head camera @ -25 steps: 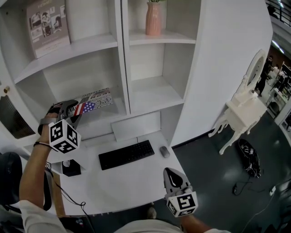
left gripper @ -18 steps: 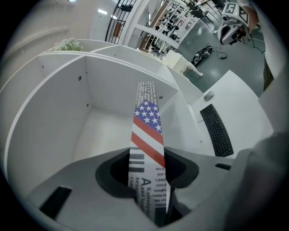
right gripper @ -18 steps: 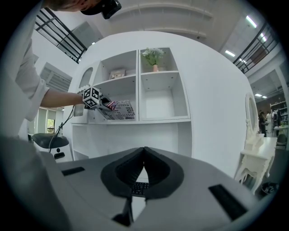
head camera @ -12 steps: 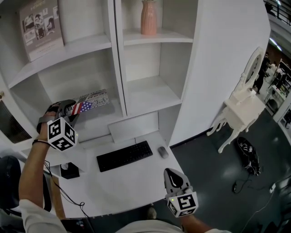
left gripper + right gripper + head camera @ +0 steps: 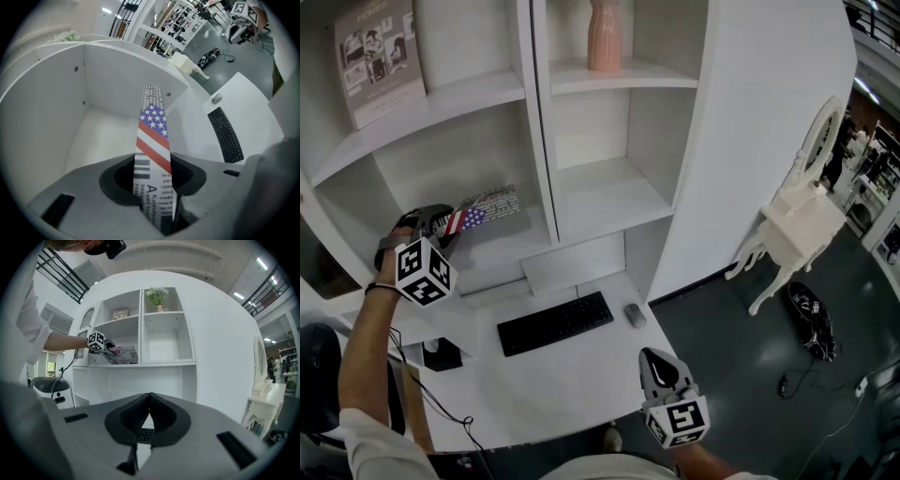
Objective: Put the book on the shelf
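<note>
Inside lower-left shelf compartment (image 5: pixel 502 251): book (image 5: pixel 484 208), flag-striped cover, held edge-on above board; contact with board unclear. Left hand-held gripper (image 5: pixel 439 225) pinching book's near end. Over last second, book eased slightly deeper and lower into compartment, so placement looks nearly done, with set-down and release remaining. Right hand-held gripper (image 5: pixel 656 364) pressed together, empty, idle over worktop (image 5: pixel 581 375) near keyboard (image 5: pixel 555 322).

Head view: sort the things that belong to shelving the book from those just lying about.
Belongs to the job: book, left gripper clamped on it, lower left shelf.
Just lying about: keyboard, mouse, pink vase, white chair.
</note>
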Tool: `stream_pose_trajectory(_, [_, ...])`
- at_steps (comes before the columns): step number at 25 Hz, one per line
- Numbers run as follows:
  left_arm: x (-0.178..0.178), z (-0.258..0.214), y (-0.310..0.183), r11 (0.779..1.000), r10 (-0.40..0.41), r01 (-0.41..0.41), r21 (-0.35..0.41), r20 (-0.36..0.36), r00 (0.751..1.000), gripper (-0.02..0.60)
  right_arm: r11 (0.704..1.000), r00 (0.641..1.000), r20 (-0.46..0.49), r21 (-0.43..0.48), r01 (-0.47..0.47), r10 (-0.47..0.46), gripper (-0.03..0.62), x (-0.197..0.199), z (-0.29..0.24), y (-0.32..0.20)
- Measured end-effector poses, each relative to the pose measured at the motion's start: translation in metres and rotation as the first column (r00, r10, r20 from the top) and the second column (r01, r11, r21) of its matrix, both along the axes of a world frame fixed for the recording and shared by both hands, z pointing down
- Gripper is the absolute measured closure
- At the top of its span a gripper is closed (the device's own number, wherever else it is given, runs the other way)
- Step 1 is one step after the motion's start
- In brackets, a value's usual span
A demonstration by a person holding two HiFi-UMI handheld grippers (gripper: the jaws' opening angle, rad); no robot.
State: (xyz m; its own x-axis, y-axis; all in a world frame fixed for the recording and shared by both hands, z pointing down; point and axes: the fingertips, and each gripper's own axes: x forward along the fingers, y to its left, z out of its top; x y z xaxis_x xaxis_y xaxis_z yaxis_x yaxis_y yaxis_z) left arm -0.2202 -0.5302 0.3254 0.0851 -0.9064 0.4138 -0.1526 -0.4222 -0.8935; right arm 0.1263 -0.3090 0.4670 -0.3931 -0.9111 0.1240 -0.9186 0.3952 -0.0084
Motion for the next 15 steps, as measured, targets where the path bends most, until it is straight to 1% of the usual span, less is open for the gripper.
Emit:
stream_pose_trajectory(6, [-0.004, 0.006, -0.008, 1.000, 0.001, 0.000, -0.018, 0.010, 1.000, 0.430, 1.000, 1.000, -0.005, -0.009, -0.004, 0.004, 0.590, 0.002, 0.002, -0.003])
stream_pose_trajectory(12, [-0.007, 0.009, -0.015, 0.999, -0.006, 0.006, -0.034, 0.003, 1.000, 0.428, 1.000, 1.000, -0.008, -0.016, -0.006, 0.006, 0.589, 0.003, 0.005, -0.005])
stream_pose_trajectory(15, [-0.009, 0.011, -0.016, 0.998, -0.010, 0.011, -0.061, 0.011, 1.000, 0.426, 1.000, 1.000, -0.008, -0.016, -0.009, 0.008, 0.589, 0.004, 0.005, -0.006])
